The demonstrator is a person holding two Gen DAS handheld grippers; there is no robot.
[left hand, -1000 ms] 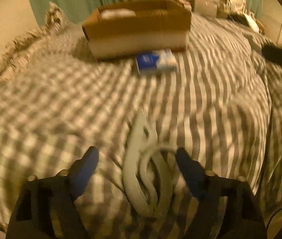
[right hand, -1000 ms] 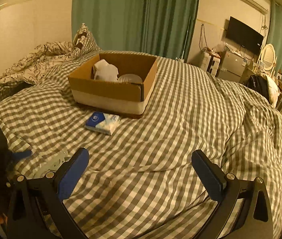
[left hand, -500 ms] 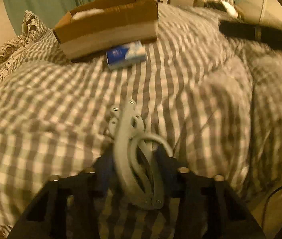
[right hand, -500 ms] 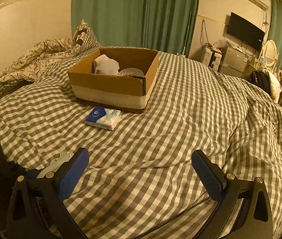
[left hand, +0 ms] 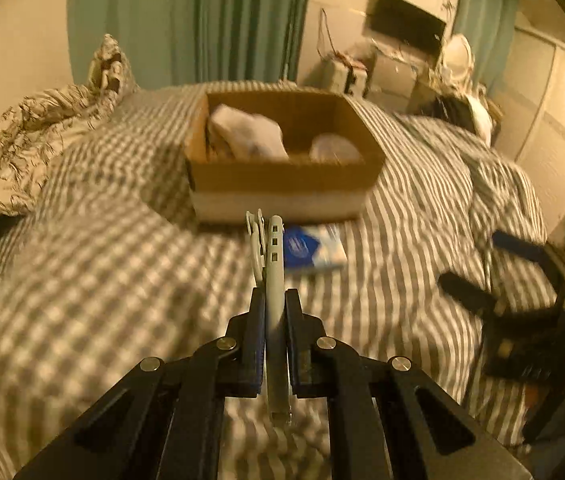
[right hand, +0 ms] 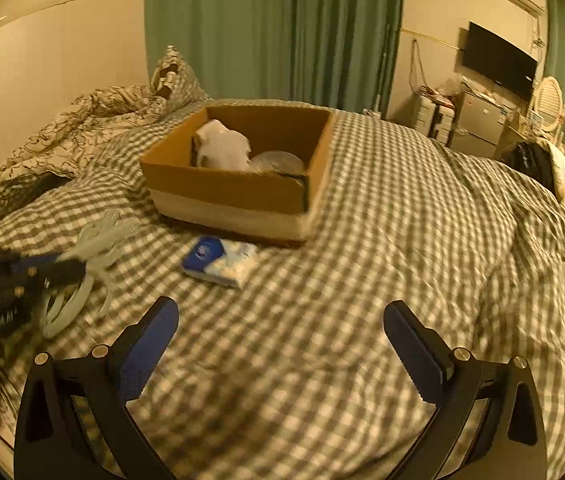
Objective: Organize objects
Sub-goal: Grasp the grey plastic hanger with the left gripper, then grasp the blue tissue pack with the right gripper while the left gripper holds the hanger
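My left gripper (left hand: pixel 273 300) is shut on a pale grey plastic hanger (left hand: pixel 273 264) and holds it edge-on above the checked bedspread; it also shows in the right wrist view (right hand: pixel 94 248), lifted at the left. A cardboard box (left hand: pixel 282 184) with white items inside stands ahead, also in the right wrist view (right hand: pixel 242 196). A blue and white tissue pack (left hand: pixel 314 246) lies just in front of the box (right hand: pixel 220 262). My right gripper (right hand: pixel 282 324) is open and empty over the bed, nearer than the pack.
A crumpled patterned blanket and pillow (right hand: pixel 94 128) lie at the bed's far left. A dresser with a TV and mirror (right hand: pixel 494 92) stands at the far right. My right gripper shows in the left wrist view (left hand: pixel 522 288).
My left gripper closed on the hanger and lifted it off the bedspread, tilting up to face the box. My right gripper has barely moved.
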